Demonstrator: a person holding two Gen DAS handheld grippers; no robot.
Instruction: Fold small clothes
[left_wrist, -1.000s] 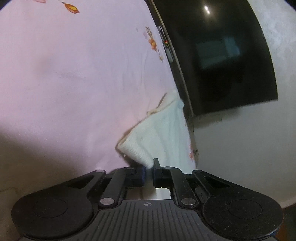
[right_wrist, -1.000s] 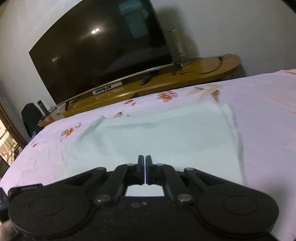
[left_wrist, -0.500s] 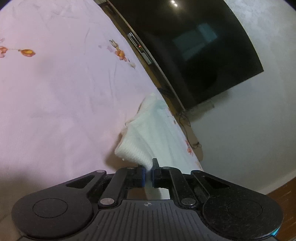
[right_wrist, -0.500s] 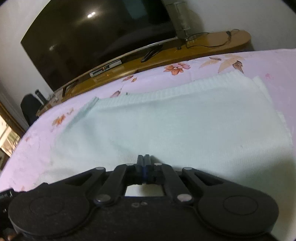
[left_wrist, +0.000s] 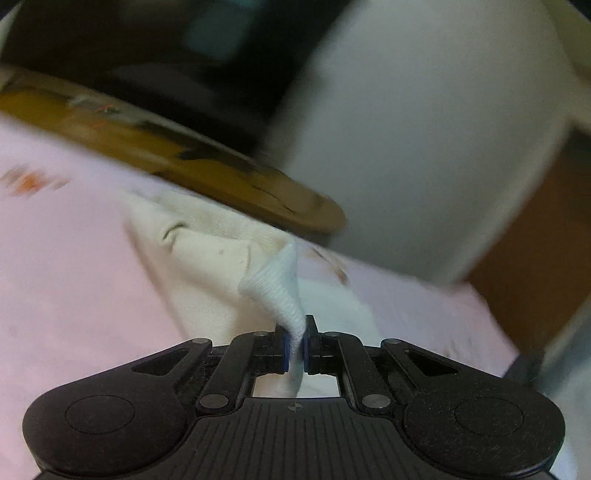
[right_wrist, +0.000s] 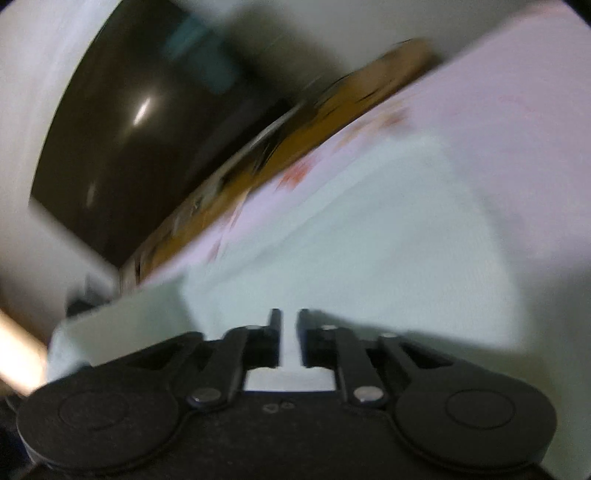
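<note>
— Where's our white knit garment (left_wrist: 229, 258)?
— On the pink bed sheet (left_wrist: 66, 280), one corner pinched in our left claw (left_wrist: 294, 345).
— And our right claw (right_wrist: 287, 334)?
— Opening, nothing between; motion blur hides the rest.

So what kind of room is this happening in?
Most likely a bedroom at home. A pink flowered bedsheet covers the work surface, a big dark television stands against the wall on a long wooden cabinet, and a small white knitted garment lies on the sheet.

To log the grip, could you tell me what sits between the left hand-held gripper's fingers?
A pinched ribbed corner of the white garment, seen in the left wrist view, between the left hand-held gripper fingers.
</note>
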